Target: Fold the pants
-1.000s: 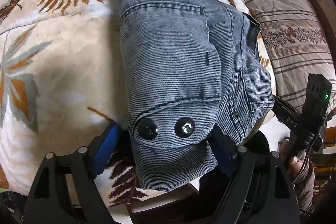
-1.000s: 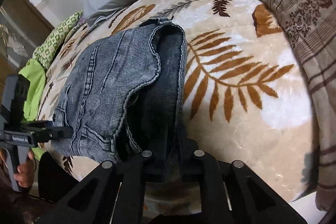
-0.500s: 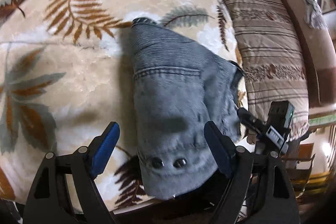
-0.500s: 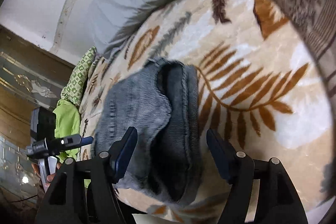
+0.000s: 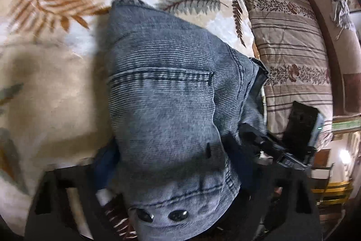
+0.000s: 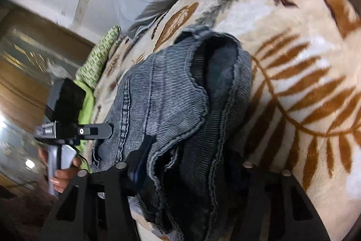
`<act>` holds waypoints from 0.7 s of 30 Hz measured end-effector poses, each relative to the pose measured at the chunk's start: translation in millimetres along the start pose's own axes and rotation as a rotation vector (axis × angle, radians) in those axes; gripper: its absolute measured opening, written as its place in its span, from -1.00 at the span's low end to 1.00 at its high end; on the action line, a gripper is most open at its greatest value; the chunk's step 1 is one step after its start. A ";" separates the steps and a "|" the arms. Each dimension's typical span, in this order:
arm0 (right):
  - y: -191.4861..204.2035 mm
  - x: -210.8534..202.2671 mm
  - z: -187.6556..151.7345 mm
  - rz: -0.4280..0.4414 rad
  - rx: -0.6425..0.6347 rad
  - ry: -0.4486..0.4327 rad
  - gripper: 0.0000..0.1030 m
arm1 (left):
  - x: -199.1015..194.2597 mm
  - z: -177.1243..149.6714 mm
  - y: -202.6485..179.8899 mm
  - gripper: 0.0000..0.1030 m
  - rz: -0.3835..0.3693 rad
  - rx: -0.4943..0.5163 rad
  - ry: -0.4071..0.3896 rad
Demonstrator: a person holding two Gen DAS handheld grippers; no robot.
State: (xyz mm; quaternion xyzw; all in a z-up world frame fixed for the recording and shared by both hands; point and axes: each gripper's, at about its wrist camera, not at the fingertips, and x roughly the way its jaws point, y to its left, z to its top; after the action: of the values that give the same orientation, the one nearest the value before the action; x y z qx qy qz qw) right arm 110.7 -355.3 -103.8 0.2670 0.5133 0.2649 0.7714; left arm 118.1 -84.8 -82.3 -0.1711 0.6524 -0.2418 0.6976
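Jeans (image 5: 167, 110), folded into a thick grey-blue bundle, lie on the leaf-patterned blanket (image 5: 52, 73) of a bed, close to its near edge. Left tongs (image 5: 171, 164) reach in low from that edge with their fingers spread wide on either side of the bundle's end, where two dark rivets (image 5: 178, 215) show; the picture is blurred, but the fingers do not clamp the cloth. Right tongs (image 6: 191, 164) come in at the other side of the bundle, also spread wide, straddling the stacked denim edges, one blue pad (image 6: 141, 157) against the fabric. Each view shows the other tool held level beside the jeans, a hand (image 6: 63, 171) on its grip. Lettering on the tools is too blurred to read. A striped quilt (image 5: 291, 42) lies beside the blanket.
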 end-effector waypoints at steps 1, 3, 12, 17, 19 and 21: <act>5.2 -2.5 0.1 -0.002 -0.011 0.000 -0.21 | -4.1 -0.6 -0.6 0.19 0.003 0.012 -0.006; 15.7 -8.3 0.9 0.004 -0.018 -0.010 -0.25 | -12.9 -1.2 0.0 -0.04 0.008 0.016 -0.024; 83.1 7.0 28.8 0.069 -0.108 -0.017 -0.28 | -97.6 15.4 29.1 -0.13 0.067 0.008 -0.189; 127.8 38.5 55.6 0.108 -0.159 -0.029 -0.28 | -144.5 41.7 56.0 -0.13 0.145 0.005 -0.278; 145.1 54.9 68.3 0.108 -0.181 -0.033 -0.28 | -152.5 51.0 70.4 -0.13 0.168 -0.004 -0.293; 157.4 74.5 78.7 0.102 -0.196 -0.030 -0.28 | -155.2 62.5 85.7 -0.13 0.194 -0.016 -0.301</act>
State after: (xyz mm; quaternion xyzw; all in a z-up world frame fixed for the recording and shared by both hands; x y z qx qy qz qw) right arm 187.7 -202.5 -18.6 0.2200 0.4592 0.3488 0.7868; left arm 184.9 68.0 4.2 -0.1472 0.5558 -0.1400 0.8061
